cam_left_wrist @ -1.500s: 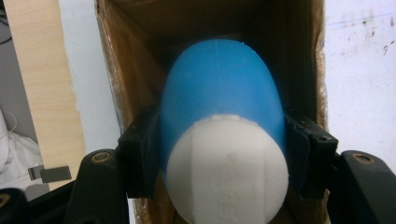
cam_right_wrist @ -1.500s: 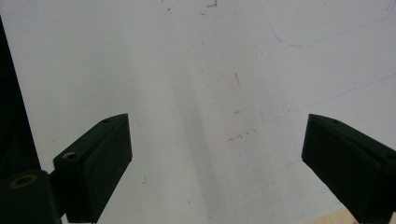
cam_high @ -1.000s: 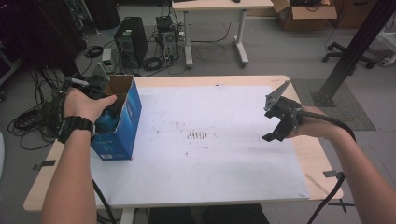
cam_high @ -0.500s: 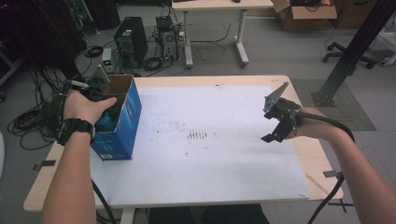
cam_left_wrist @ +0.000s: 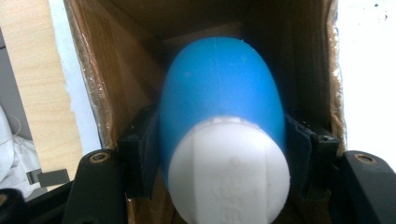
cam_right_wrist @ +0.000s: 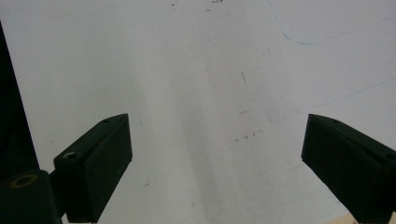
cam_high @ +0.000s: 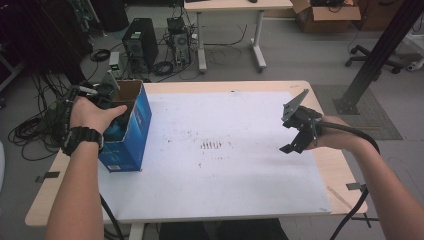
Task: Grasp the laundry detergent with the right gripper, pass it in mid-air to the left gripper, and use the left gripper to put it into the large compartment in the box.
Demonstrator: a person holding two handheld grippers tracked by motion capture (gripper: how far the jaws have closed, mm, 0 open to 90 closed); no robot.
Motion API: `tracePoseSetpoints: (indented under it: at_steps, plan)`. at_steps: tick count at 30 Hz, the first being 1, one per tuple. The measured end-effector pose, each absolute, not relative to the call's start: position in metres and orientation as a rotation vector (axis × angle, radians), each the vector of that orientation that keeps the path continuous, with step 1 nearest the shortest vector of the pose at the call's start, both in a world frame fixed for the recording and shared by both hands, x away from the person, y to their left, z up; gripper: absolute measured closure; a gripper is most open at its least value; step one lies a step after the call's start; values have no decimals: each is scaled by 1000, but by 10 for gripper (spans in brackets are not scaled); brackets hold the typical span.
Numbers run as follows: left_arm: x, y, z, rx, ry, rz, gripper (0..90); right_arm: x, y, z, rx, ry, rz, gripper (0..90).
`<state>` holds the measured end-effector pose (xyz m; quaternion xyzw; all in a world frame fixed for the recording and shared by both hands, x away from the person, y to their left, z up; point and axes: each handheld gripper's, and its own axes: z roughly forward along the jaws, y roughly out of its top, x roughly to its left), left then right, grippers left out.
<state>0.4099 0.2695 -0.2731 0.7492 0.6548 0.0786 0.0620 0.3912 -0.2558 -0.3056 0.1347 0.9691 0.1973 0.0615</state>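
A blue bottle with a white cap (cam_left_wrist: 222, 116) sits inside an open blue cardboard box (cam_high: 134, 132) at the table's left edge. In the left gripper view my left gripper (cam_left_wrist: 219, 144) is shut on the bottle, its jaws pressing the blue body from both sides just behind the cap, deep between the box's brown inner walls. From the high view the left gripper (cam_high: 107, 112) reaches down into the box under the left hand. Over the right side of the white mat hovers my right gripper (cam_high: 297, 132), open with nothing between its jaws; in its own view the right gripper (cam_right_wrist: 215, 158) looks down on bare mat.
A white mat (cam_high: 220, 155) with dark smudges covers most of the wooden table (cam_high: 345, 175). Cables trail from both grippers off the near edge. Beyond the table stand computer towers (cam_high: 140, 42), another desk, a cardboard box and a black post.
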Motion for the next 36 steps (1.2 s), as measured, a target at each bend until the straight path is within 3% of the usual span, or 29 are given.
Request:
tracePoseSetpoints:
  at_steps: [23, 36]
  plan:
    - [401, 258, -224, 2320, 1884, 317, 265, 387, -251, -301, 395, 2931, 605, 84]
    - [401, 193, -200, 2514, 1584, 331, 187, 389, -242, -298, 385, 2937, 610, 84]
